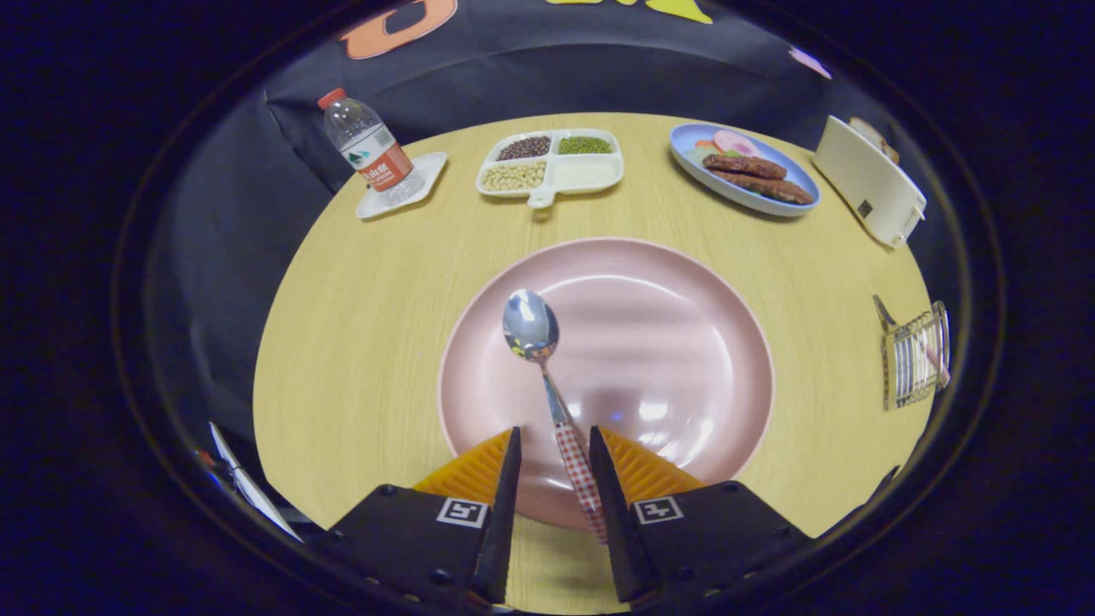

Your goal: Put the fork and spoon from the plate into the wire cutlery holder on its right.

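The spoon (547,376) is seen lying on the pink plate (684,291), its checked handle between the parted fingers of the gripper (553,458), not yet clamped. A handle stands in the wire cutlery holder (914,355), judged the fork; the spoon's transfer remains.

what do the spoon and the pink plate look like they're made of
Spoon: polished metal bowl, mirror reflections; checked handle, probably plastic, lies between the open gripper's fingers, untouched. Pink plate: glossy, soft glare patches; ceramic or melamine, can't tell.
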Demonstrator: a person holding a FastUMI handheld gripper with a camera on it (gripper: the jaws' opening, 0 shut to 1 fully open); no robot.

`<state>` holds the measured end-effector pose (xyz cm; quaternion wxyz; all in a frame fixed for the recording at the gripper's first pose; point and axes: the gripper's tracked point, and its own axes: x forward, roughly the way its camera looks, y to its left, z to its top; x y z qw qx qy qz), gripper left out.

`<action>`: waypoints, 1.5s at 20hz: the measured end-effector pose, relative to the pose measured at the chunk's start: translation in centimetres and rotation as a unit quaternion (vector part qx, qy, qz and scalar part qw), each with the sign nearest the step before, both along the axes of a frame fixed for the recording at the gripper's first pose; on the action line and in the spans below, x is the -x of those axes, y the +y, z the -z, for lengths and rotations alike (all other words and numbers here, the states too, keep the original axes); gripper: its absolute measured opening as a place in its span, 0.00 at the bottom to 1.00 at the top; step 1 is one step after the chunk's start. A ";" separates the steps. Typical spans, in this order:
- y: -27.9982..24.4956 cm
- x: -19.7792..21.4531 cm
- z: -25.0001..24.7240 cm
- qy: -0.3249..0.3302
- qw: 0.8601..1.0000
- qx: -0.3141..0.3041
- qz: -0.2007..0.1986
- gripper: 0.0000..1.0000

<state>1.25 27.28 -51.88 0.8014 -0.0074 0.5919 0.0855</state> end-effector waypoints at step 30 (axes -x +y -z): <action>-22.5 -2.4 -15.9 -0.030 0.999 0.019 -0.003 0.05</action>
